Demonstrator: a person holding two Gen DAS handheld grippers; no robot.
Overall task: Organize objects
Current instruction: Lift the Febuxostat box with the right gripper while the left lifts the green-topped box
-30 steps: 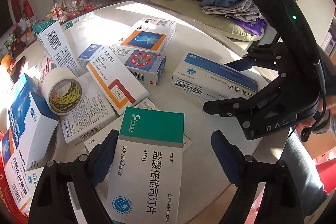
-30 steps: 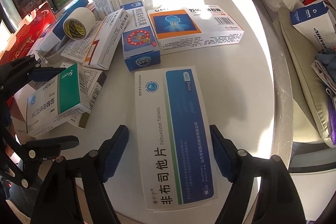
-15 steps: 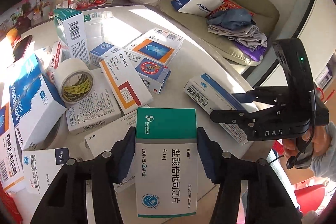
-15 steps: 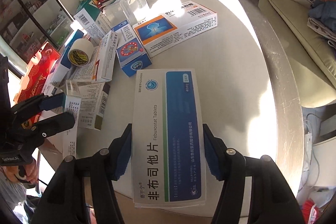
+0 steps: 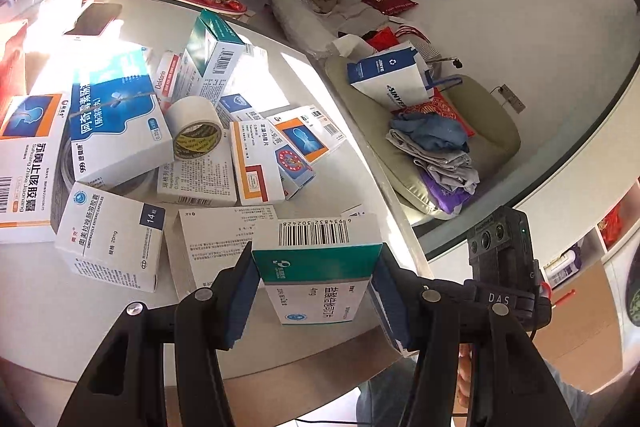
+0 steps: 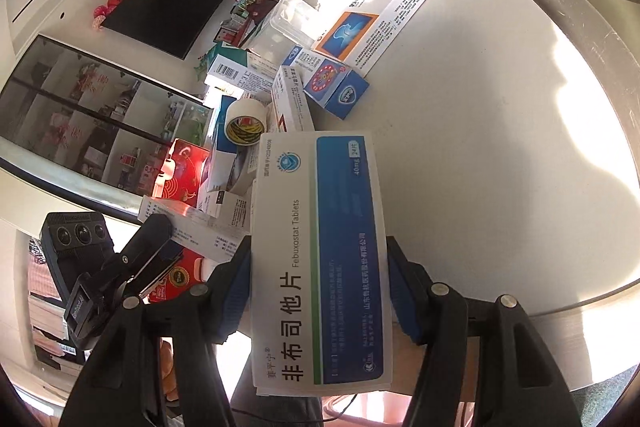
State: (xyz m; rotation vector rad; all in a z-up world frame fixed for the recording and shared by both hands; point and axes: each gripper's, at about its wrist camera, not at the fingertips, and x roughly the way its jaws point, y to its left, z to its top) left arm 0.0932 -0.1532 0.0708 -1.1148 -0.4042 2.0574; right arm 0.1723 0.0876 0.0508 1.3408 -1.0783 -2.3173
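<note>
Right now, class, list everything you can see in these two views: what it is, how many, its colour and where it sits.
Green-topped box: one, white and green, held off the table in the left gripper.
Febuxostat box: one, white and blue, held in the right gripper.
Tape roll: one, cream, among the boxes.
Other medicine boxes: a dozen or so, mostly white with blue, orange or green, piled on the table's far side.
Clear plastic tub: one, behind the pile.
Table: one, round, pale grey.
Phone: one, dark, far edge.
Shopping bag: one, white and blue, on the sofa.
Folded clothes: one stack, sofa.
Left gripper: black, blue pads.
Right gripper: same.
</note>
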